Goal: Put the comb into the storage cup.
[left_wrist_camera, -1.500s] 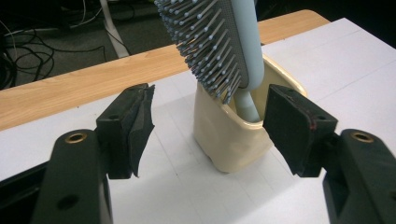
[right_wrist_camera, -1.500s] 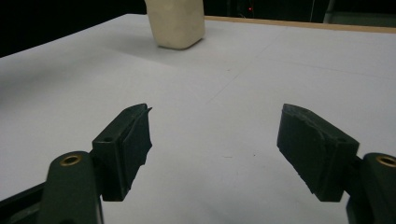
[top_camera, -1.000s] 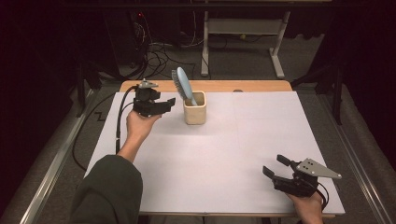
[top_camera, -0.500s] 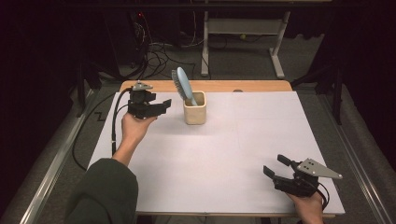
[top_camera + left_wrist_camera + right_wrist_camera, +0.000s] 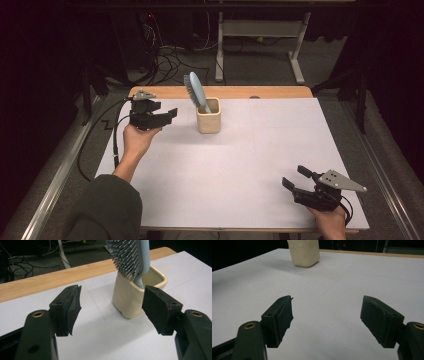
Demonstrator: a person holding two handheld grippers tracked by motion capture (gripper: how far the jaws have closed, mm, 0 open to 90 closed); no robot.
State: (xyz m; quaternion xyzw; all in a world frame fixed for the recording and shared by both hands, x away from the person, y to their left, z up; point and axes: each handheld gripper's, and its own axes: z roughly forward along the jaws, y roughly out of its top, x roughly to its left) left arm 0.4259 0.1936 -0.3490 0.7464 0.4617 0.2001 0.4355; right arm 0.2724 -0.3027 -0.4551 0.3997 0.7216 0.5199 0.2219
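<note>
A white, matte sheet covers the table (image 5: 235, 185), its bare wooden edge showing along the far side, as a person works two hand-held grippers over it. Near the far edge stands a cream cup (image 5: 208, 115), squarish with rounded corners and a slightly uneven, glazed-looking wall, probably ceramic: stiff, fairly heavy for its size, breakable if tipped. In it, handle down, rests a pale blue hairbrush (image 5: 195, 90), its oval head leaning toward the left gripper (image 5: 169, 115), grey bristles tipped with small beads facing that way. The brush looks like light, rigid plastic with a smooth back that could slip; the bristle pad would give under pressure, so the surest hold seems to be across the narrow neck just above the cup's rim, or edge to edge across the head, not on the bristles. A straight upward lift should clear it; a sideways pull could drag the cup over. The left gripper, held level just beside the cup, has its jaws spread with nothing between them, and in the left gripper view the cup and brush neck sit just ahead of the black rubbery pads (image 5: 160, 308). The right gripper (image 5: 296, 178), well apart at the near corner, hovers low with jaws likewise spread and empty.
</note>
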